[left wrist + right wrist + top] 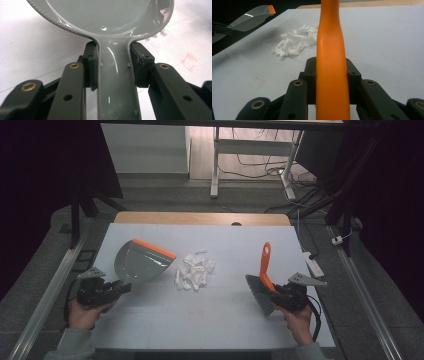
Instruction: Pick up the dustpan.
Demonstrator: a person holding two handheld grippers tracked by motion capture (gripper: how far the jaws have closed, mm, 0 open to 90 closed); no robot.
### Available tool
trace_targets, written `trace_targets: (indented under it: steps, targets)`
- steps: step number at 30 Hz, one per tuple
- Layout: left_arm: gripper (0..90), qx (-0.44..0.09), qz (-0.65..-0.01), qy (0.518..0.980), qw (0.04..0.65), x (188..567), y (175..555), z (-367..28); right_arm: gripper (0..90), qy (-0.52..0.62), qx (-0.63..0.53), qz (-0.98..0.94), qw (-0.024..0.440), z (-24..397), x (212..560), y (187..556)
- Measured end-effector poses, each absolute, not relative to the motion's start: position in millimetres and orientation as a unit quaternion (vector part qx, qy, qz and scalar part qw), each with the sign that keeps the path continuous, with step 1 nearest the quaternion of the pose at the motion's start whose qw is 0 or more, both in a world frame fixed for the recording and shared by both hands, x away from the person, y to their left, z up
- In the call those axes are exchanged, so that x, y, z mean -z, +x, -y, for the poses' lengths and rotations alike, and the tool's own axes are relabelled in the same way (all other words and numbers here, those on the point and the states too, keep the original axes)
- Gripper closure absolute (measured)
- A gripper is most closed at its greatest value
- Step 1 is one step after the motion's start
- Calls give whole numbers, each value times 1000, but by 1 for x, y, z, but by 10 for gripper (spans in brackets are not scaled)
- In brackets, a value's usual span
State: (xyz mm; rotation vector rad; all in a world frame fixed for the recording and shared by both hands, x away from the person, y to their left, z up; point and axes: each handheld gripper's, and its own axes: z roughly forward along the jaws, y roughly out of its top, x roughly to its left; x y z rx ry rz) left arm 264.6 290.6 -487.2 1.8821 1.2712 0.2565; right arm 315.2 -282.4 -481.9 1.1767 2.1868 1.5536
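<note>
in the high view the paper scraps (194,271) lie mid-bench between both tools: at 3 o'clock from the dustpan (141,262) grasped by the left gripper (116,289), at 9 o'clock from the brush (263,285) grasped by the right gripper (280,295). in the left gripper view the fingers (90,65) are clenched on the dustpan handle, which runs toward 12 o'clock. in the right gripper view the fingers (310,75) are clenched on the orange brush handle, and the scraps lie at 10 o'clock.

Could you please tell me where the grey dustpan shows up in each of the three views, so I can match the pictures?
High view: the dustpan lies left of centre, its handle in the left claw.
Left gripper view: its bowl spans the top, its handle running down between the jaws.
Right gripper view: it sits at the upper left edge, orange lip up.
Shared landmark: the white paper scraps, beside the dustpan in the high and right gripper views.
</note>
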Motion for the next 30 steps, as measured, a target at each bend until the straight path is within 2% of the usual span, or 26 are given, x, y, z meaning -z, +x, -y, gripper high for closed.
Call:
trace_targets:
  steps: [16, 30]
  targets:
    - [619, -83, -442, 790, 416, 484, 244, -290, 700, 398, -527, -744, 106, 281, 482, 315]
    - [619, -52, -381, 838, 387, 493, 231, -275, 699, 398, -526, -744, 108, 281, 482, 315]
